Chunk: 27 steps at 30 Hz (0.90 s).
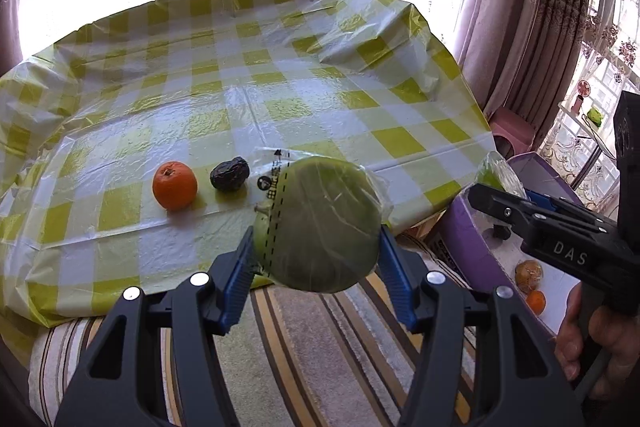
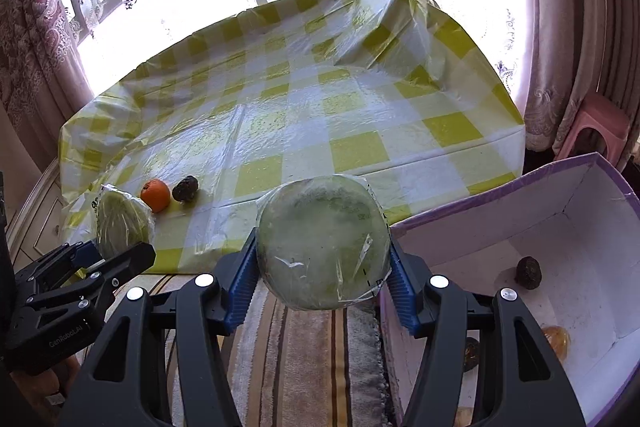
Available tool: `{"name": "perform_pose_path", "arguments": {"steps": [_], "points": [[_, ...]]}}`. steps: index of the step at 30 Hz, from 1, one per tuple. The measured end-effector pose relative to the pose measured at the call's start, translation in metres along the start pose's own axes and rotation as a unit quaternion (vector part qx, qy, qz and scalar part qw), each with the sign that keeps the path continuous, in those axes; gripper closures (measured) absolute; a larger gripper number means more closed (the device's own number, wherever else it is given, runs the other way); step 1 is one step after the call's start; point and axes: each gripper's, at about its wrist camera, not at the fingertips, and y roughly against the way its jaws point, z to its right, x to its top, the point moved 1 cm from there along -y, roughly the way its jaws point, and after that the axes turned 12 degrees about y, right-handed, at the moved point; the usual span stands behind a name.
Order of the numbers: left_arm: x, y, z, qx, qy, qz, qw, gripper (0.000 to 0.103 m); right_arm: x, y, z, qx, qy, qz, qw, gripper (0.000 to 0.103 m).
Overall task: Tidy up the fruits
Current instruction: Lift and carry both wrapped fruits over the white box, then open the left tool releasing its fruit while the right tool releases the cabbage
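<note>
Left wrist view: a green fruit in clear wrap [image 1: 320, 223] sits clamped between the blue pads of the left gripper [image 1: 318, 259], held in the air over the near edge of the table [image 1: 360, 99]. On the yellow-and-white checked cloth just beyond it lie a dark wrinkled fruit [image 1: 230, 173] and, to its left, an orange [image 1: 175, 185], close together but not touching. At the right edge the right gripper [image 1: 496, 195] comes in with a second wrapped green fruit [image 1: 498, 173] at its tip, above a purple box [image 1: 472, 227]. Two orange fruits [image 1: 530, 283] lie in that box. A hand [image 1: 588, 347] grips the handle.

Right wrist view: the second wrapped green fruit [image 2: 323, 242] is grasped between the right gripper's [image 2: 322, 267] pads, held over the striped rug [image 2: 304, 355] between table edge [image 2: 440, 163] and box. The purple box [image 2: 520, 187] is white inside; it holds a dark fruit [image 2: 529, 270], a yellowish wrapped fruit [image 2: 558, 337], and another dark one [image 2: 471, 353] partly hidden behind a finger. At left the left gripper [image 2: 116, 259] carries its wrapped fruit [image 2: 122, 221] just beside the orange [image 2: 155, 195] and dark fruit [image 2: 185, 188].
</note>
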Motion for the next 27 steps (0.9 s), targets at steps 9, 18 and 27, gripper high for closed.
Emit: {"name": "perform_pose_path", "arguments": {"steps": [9, 18, 27], "points": [[-0.005, -0.030, 0.074, -0.047, -0.064, -0.018, 0.9967, 0.045, -0.010, 0.004, 0.067, -0.052, -0.052, -0.005, 0.997, 0.046], [-0.013, -0.073, 0.147, -0.090, -0.126, -0.067, 0.9857, 0.045, -0.021, 0.000, 0.135, -0.109, -0.107, -0.034, 0.988, 0.046], [-0.036, -0.119, 0.206, -0.100, -0.226, -0.131, 0.9600, 0.045, -0.029, -0.009, 0.177, -0.144, -0.151, -0.063, 0.976, 0.046]]}}
